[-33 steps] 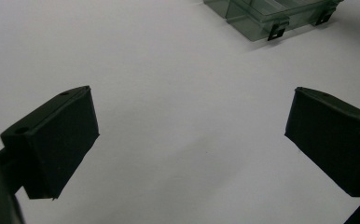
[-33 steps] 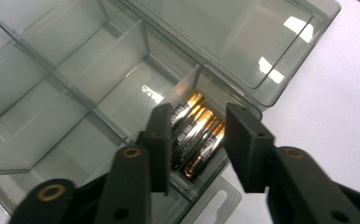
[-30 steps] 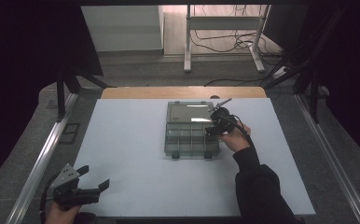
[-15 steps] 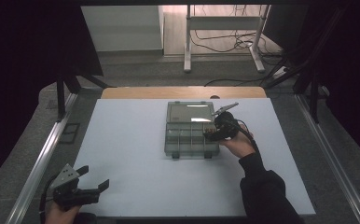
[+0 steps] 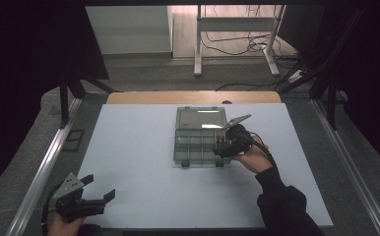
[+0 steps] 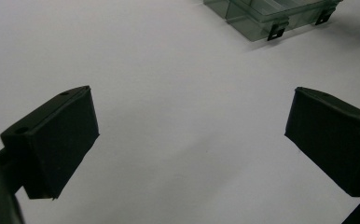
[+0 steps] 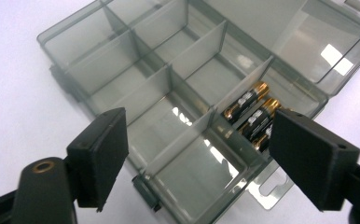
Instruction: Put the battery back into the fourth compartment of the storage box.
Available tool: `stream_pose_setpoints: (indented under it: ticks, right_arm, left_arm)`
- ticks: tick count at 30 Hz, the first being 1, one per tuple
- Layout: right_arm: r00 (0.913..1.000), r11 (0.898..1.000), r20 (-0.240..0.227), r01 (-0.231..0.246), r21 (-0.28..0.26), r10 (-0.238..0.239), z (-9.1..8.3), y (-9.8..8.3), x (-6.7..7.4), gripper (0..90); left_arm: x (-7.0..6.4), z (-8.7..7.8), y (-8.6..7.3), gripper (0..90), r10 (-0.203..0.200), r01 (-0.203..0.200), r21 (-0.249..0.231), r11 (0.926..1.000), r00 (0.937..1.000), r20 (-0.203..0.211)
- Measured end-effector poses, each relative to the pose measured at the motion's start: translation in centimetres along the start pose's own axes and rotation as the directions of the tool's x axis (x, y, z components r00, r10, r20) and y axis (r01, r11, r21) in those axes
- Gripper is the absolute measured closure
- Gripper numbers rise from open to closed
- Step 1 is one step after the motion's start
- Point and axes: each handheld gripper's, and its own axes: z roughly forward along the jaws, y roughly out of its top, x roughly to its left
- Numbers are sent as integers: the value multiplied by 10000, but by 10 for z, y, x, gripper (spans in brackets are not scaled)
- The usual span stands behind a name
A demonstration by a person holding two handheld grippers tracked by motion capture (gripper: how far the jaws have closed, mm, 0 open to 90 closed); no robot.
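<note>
Your right gripper [image 7: 197,158] has just been opening; its fingers [image 7: 99,154] stand wide and empty over the box [image 7: 136,88], batteries [image 7: 252,114] inside. Left gripper [image 6: 192,140] gapes wide.

Glossy smoky clear-plastic organizer box [image 7: 178,93] on matt white tabletop [image 5: 139,147].

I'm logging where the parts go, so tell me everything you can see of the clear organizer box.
The organizer box is smoky, see-through plastic, lying flat on the white table with its hinged lid folded open and away from the person. Thin dividers split the tray into several compartments. One compartment at its right end holds batteries, black with copper ends, lying side by side; the others look empty. Small dark latches sit on its front edge. The right gripper hovers just above it, jaws apart.
</note>
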Motion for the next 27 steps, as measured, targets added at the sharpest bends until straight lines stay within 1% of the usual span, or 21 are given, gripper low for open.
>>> stream_pose_setpoints:
  ticks: [6, 10, 16, 21, 27]
  right_arm:
    - [10000, 9999, -79, 56, -86, -56, -8, -8, 3, 158]
    - [9998, 9996, -180, 7, -281, -12, -14, -11, 7, 142]
    - [9994, 9991, -286, 160, -391, -172, -21, -14, 14, 102]
    - [9992, 9983, -217, 316, -487, -327, -28, -19, 19, 79]
    - [9992, 9972, -217, 308, -685, -323, -35, -27, 22, 64]
  left_arm:
    - [0, 0, 0, 29, -3, 3, -20, 10000, 10000, 12]
    - [0, -1, -1, 28, -23, 23, -55, 10000, 10000, 47]
    - [0, -2, -1, 25, -10, 11, -88, 10000, 10000, 72]
    - [0, -2, -1, 25, 34, -33, -70, 10000, 10000, 68]
    - [0, -3, -2, 24, -40, 40, -85, 10000, 10000, 38]
